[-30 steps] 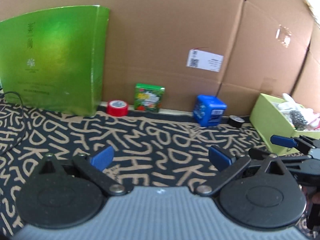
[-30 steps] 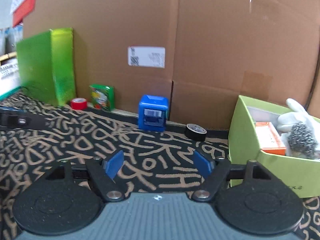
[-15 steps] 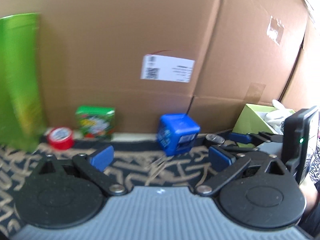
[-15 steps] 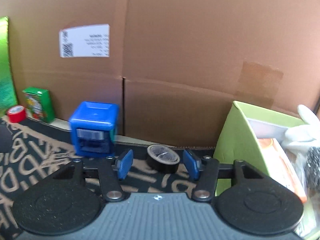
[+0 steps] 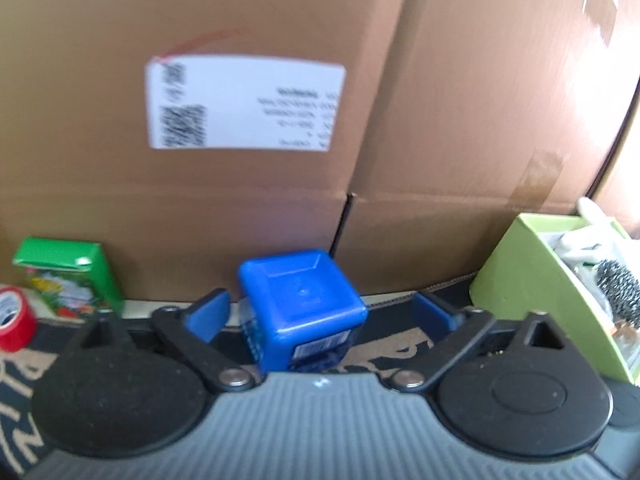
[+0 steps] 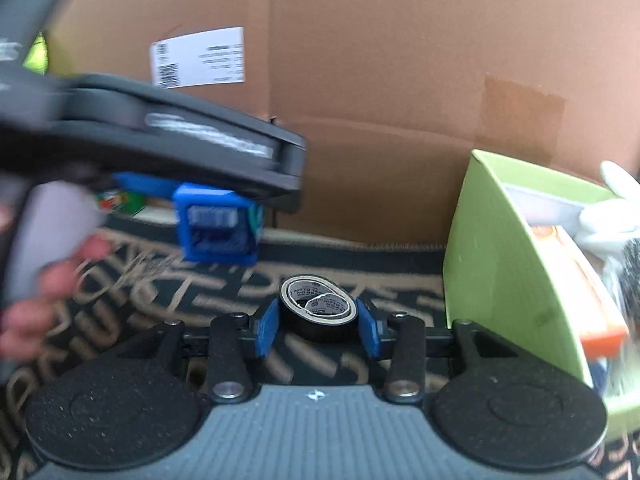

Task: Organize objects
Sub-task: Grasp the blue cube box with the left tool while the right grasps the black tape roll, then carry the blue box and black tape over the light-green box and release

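Both my tongs sit around things on the desk.

My left tongs gape wide around the blue cube, pads apart from it. My right tongs are narrow, pads pressing the black tape roll beside the green bin.

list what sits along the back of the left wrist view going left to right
red tape roll → green printed tin box → blue plastic cube box, between the open fingers of the left gripper → light green open cardboard box holding a steel wool scrubber
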Demonstrator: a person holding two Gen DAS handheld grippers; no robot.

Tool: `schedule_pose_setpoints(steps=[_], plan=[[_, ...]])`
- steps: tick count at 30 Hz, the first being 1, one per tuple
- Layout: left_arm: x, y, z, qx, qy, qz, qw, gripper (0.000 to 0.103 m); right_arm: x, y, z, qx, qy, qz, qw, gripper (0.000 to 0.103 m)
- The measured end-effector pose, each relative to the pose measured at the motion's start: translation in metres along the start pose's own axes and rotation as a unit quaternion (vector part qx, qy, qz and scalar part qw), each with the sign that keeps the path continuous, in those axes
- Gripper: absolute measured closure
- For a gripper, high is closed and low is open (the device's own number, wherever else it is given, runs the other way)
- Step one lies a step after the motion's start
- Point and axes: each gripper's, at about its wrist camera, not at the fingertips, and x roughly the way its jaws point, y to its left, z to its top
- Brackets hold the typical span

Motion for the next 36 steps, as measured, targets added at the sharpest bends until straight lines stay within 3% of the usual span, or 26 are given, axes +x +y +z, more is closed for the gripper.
schedule_pose_setpoints(steps=[3, 6, 16, 19, 25, 27, 29, 31, 36], plan=[[0.006, 0.001, -0.002, 0.002, 0.009, 0.003, 1.0, 0.039, -0.017, -0.004, -0.01, 0.01, 0.007, 0.02, 1.0, 0.057], [0.0, 0.006, -0.006, -0.009, 0.009, -0.014, 0.9998, 0.042, -0.032, -0.004, -0.017, 0.024, 0.012, 0.034, 0.999, 0.057], [-0.094, -0.008, -0.076, 0.074, 0.067, -0.087, 0.9912, 0.043, -0.084, -0.002, -0.044, 0.038, 0.033, 0.069, 0.996, 0.057], [-0.117, -0.006, -0.098, 0.082, 0.062, -0.084, 0.9912, 0.042, -0.094, 0.004, -0.053, 0.024, 0.03, 0.07, 0.997, 0.056], [-0.134, -0.005, -0.102, 0.057, 0.051, -0.055, 0.9955, 0.015, -0.095, 0.012, -0.058, -0.004, 0.026, 0.058, 0.998, 0.051], [-0.128, -0.008, -0.102, 0.062, 0.05, -0.041, 0.996, 0.015, -0.094, 0.011, -0.058, -0.003, 0.022, 0.056, 0.998, 0.051], [-0.12, -0.01, -0.102, 0.065, 0.057, -0.032, 0.9958, 0.02, -0.091, 0.01, -0.058, 0.004, 0.02, 0.055, 0.998, 0.052], [-0.113, -0.011, -0.103, 0.059, 0.072, -0.046, 0.9946, 0.045, -0.09, 0.009, -0.057, 0.008, 0.018, 0.056, 0.998, 0.056], [-0.118, -0.014, -0.103, 0.056, 0.077, -0.051, 0.9941, 0.046, -0.103, 0.006, -0.057, 0.008, 0.005, 0.062, 0.998, 0.057]])
